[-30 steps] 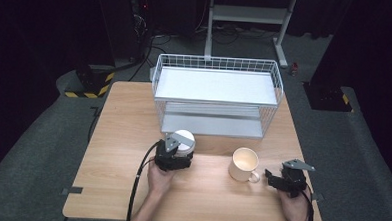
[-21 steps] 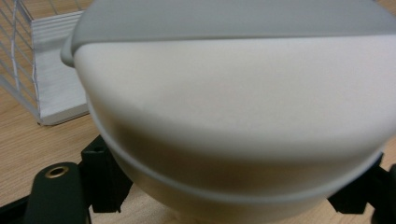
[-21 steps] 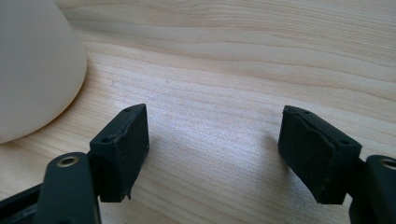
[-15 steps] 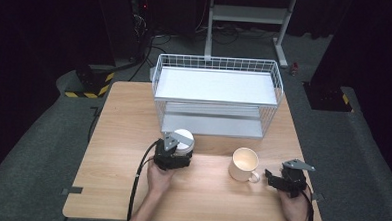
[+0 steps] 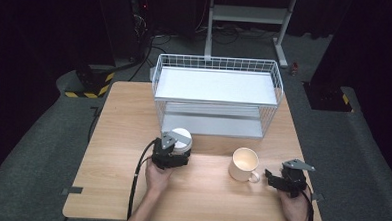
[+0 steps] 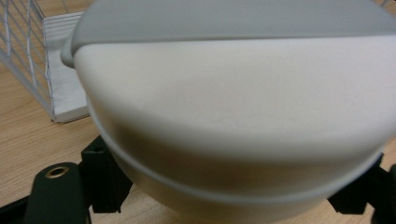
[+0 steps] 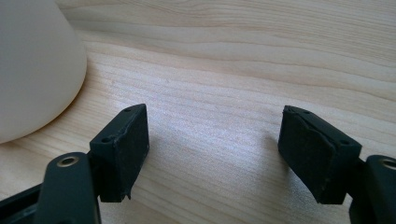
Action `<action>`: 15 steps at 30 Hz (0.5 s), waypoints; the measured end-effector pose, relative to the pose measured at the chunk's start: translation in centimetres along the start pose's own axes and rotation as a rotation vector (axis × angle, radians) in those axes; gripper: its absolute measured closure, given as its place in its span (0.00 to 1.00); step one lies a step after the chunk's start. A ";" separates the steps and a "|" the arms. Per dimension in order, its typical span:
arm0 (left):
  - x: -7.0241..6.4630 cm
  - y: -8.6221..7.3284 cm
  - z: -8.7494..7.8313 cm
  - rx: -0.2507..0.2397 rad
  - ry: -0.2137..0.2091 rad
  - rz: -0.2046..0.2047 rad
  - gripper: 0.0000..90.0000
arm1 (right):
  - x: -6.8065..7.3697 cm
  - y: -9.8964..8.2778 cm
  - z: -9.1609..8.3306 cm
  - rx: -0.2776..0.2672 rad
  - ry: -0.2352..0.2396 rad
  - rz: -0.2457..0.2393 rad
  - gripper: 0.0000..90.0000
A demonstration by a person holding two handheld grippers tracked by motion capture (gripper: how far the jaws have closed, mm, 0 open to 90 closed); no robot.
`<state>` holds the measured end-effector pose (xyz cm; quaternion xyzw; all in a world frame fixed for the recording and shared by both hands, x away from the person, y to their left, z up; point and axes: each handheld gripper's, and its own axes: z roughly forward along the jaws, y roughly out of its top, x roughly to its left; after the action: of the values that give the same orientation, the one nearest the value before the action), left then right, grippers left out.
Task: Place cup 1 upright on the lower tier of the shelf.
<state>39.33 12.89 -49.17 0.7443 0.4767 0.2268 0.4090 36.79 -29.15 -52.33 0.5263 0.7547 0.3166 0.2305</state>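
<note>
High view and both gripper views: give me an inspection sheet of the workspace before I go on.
Surface: wooden table, bare wood between the things.
Job's things: white lidded container between the left gripper's jaws; cream mug standing upright, handle toward the right gripper.
Clutter: nothing seen on the tabletop besides the white wire rack at the far side, with two white shelves.
Grippers: left gripper closed around the container; right gripper open over bare wood, beside the mug and apart from it.
Cables: a black cable trails from the left gripper toward the near edge.
Surroundings: dark room, grey floor, a metal stand behind the table.
</note>
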 end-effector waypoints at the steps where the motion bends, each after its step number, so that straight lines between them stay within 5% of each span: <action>1: 0.0 0.0 0.0 0.004 -0.001 -0.001 0.21 | 0.0 0.0 0.0 0.000 0.000 0.000 0.28; 15: -0.4 1.5 0.0 0.018 -0.018 0.020 0.21 | 0.0 0.0 0.0 0.000 0.000 0.000 0.28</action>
<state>39.97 12.18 -47.89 0.7548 0.4674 0.2199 0.4043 36.79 -29.15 -52.33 0.5264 0.7547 0.3167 0.2305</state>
